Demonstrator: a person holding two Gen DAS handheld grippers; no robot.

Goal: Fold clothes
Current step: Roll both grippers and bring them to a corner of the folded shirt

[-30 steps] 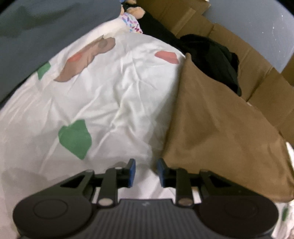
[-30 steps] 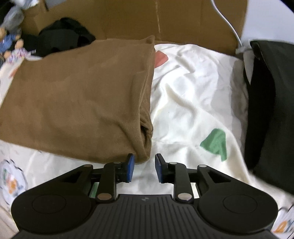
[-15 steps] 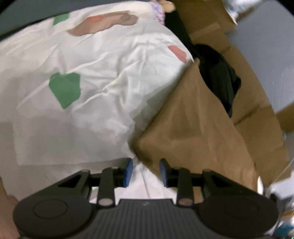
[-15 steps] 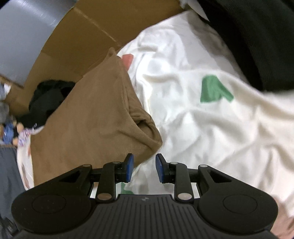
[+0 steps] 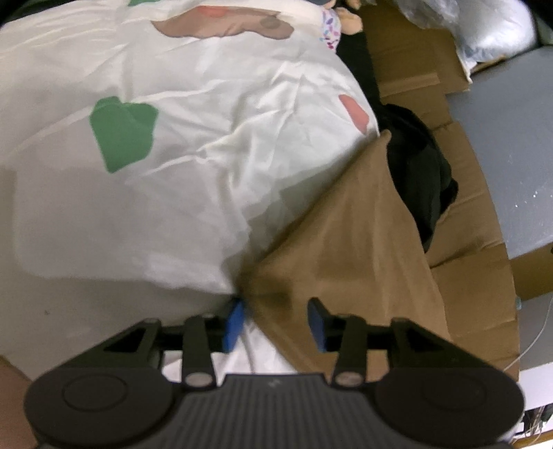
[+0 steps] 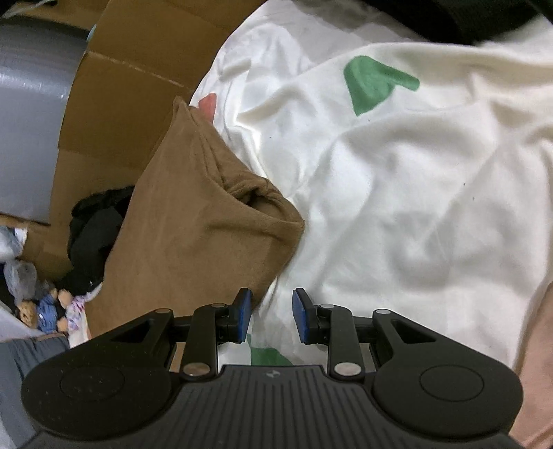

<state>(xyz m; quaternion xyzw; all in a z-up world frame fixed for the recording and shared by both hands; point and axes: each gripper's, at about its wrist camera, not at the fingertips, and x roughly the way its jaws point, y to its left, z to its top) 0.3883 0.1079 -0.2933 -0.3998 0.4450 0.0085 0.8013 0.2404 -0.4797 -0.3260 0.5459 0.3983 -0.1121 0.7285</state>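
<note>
A folded brown garment (image 5: 349, 248) lies on a white bed sheet (image 5: 193, 193) with green and pink patches. In the left wrist view its near corner reaches in between the blue pads (image 5: 235, 323) of my left gripper (image 5: 275, 324), whose jaws are opening; the pads do not press on the cloth. In the right wrist view the same brown garment (image 6: 193, 235) lies to the left, its bunched corner just ahead. My right gripper (image 6: 272, 316) stands narrowly open over the sheet (image 6: 414, 179), its left pad beside the garment's edge and nothing gripped.
Flattened cardboard (image 5: 463, 262) borders the bed past the garment, with a black clothes heap (image 5: 418, 165) on it. A doll (image 6: 52, 307) lies at the left in the right wrist view. A dark garment (image 6: 449, 17) lies at the sheet's far edge.
Both grippers rolled and sank toward the brown garment's near corners. The left jaws widened around its corner. The right jaws kept the same gap.
</note>
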